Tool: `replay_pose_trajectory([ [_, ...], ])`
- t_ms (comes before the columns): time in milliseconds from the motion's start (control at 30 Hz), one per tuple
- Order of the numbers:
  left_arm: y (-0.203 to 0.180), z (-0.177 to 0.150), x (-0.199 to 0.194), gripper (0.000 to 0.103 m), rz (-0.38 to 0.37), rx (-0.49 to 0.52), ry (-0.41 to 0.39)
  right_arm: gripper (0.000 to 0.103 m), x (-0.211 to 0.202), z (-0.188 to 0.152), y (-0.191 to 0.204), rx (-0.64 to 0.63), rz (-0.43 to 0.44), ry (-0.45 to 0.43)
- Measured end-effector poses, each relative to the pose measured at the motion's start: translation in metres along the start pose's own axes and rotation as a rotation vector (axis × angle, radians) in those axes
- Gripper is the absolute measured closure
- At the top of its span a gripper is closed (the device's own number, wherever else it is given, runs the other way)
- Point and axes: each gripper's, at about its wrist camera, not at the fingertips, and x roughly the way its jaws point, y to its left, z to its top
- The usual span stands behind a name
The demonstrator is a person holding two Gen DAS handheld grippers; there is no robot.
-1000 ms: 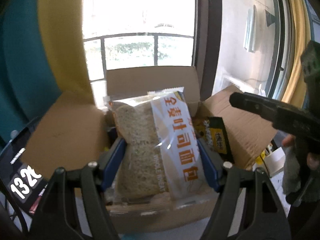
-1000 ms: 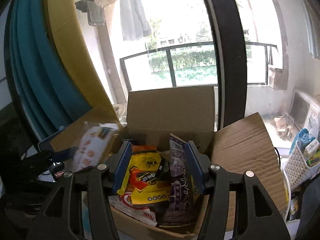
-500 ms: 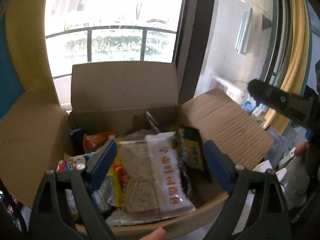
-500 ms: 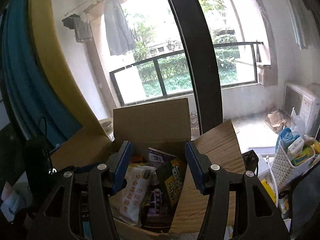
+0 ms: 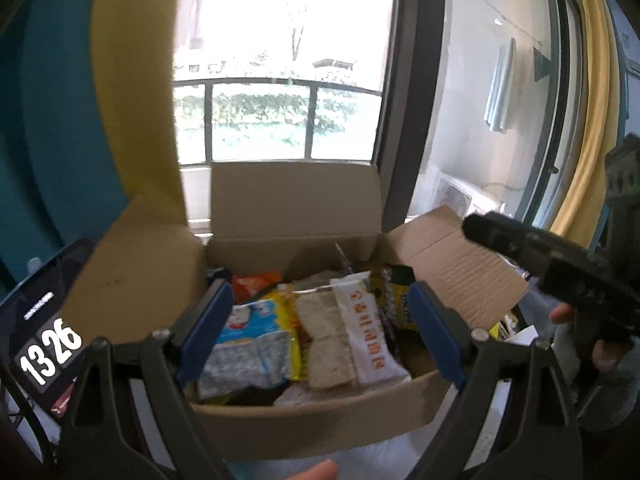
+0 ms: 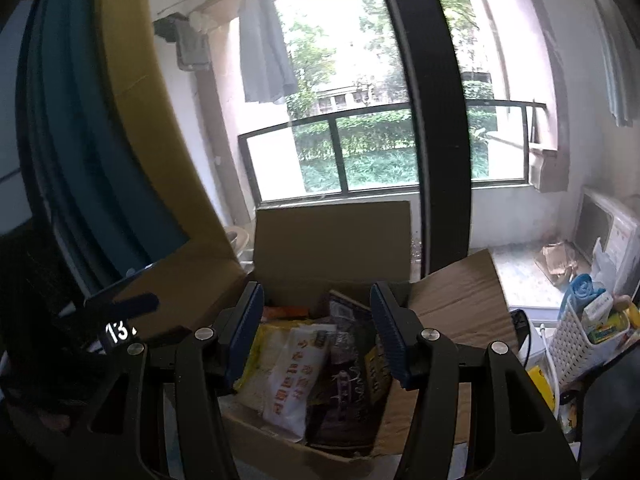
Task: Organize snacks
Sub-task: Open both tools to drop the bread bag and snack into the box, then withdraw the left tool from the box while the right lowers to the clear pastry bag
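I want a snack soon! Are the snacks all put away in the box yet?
Nearly. The bread packet already lies in the cardboard box with other snack bags. Both tongs, left and right, are open and hold nothing. The box flaps are not yet closed, and I can't see any snacks left outside.

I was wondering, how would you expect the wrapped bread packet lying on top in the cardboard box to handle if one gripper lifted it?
The bread packet looks like soft slices in thin clear film, so it would probably squash under a firm pinch. Its glossy wrapper may slip between the fingers. It seems light for its bulk, and lying loosely on other snack bags in the cardboard box, it should lift away freely.
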Motion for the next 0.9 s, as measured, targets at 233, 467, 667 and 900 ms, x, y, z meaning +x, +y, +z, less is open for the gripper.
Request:
replay_pose_trajectory([
  [233,0.015,-0.003,-0.039,0.013,0.018,-0.008,-0.044,0.044,0.002,-0.013,0.020,0.005,0.008,0.047],
  [467,0.029,-0.014,-0.065,0.013,0.018,-0.029,-0.064,0.044,-0.007,-0.022,0.049,-0.029,0.009,0.079],
  [667,0.046,-0.029,-0.085,0.013,0.025,-0.053,-0.074,0.044,-0.014,-0.026,0.076,-0.064,0.009,0.091],
  [900,0.070,-0.048,-0.107,0.013,0.044,-0.081,-0.081,0.044,-0.017,-0.036,0.105,-0.098,0.018,0.112],
])
